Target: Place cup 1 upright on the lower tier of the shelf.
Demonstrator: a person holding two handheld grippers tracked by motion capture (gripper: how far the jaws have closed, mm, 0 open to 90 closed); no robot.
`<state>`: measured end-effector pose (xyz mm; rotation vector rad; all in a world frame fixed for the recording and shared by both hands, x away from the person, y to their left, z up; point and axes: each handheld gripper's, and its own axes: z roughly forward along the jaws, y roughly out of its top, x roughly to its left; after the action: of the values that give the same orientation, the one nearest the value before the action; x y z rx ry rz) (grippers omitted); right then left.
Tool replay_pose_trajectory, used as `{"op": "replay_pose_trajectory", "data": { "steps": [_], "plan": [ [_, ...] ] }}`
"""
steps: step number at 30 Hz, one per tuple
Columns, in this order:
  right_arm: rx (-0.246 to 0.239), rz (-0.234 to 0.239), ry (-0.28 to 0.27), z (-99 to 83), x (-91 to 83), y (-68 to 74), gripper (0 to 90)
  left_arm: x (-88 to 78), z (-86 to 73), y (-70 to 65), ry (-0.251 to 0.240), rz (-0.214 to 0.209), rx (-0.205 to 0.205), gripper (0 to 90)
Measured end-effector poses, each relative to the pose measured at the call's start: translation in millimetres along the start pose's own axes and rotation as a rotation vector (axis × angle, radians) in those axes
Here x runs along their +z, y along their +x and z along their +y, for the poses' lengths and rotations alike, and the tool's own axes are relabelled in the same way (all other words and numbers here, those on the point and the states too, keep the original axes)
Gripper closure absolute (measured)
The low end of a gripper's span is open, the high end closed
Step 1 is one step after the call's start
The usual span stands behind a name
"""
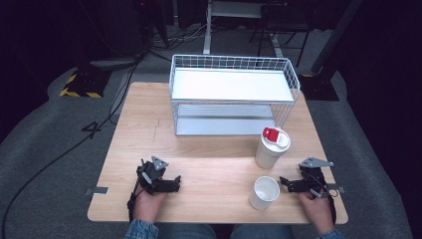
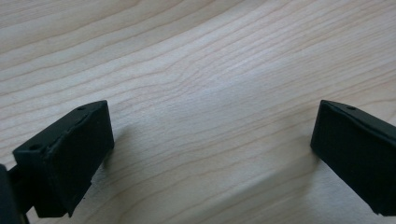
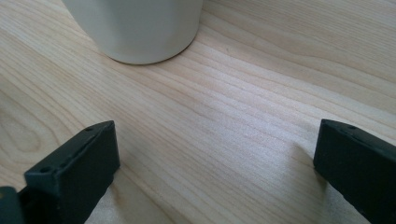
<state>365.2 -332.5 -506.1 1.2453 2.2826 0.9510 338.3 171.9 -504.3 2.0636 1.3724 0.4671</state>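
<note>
High view: red label (image 1: 272,133) tops the white cup (image 1: 268,154), writing unreadable

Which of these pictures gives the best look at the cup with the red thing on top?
The high view: the tall white cup stands whole there, its red-topped lid visible, behind the open cup. The right gripper view shows a white cup's base, probably the open one; the left gripper view shows bare table.

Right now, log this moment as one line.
left hand-held gripper: open, on table | right hand-held gripper: open, beside empty cup | lidded cup: upright | wire rack: behind
</note>
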Motion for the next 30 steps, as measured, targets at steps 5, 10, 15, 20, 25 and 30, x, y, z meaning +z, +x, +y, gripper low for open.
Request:
{"op": "replay_pose_trajectory", "data": {
  "steps": [5,10,15,20,25,30],
  "plan": [
    [0.0,0.0,0.0,0.0,0.0,0.0,0.6,-9.7,5.2,-6.6,-0.039,-0.033,0.016,0.1],
    [0.0,0.0,0.0,0.0,0.0,0.0,0.6,-21.3,10.7,-20.1,-0.085,-0.074,0.06,0.1],
    [0.003,-0.003,-0.001,0.1,0.2,0.3,0.7,-27.5,14.6,-32.4,-0.116,-0.116,0.092,0.1],
    [0.004,-0.006,-0.001,0.2,0.2,0.4,0.7,-32.8,21.0,-49.9,-0.144,-0.169,0.142,0.1],
    [0.004,-0.006,0.0,0.2,0.2,0.4,0.6,-33.9,27.8,-65.3,-0.179,-0.228,0.16,0.1],
    [0.006,-0.007,0.0,0.2,0.2,0.5,0.7,-32.4,33.4,-81.1,-0.198,-0.274,0.197,0.1]
  ]
}}
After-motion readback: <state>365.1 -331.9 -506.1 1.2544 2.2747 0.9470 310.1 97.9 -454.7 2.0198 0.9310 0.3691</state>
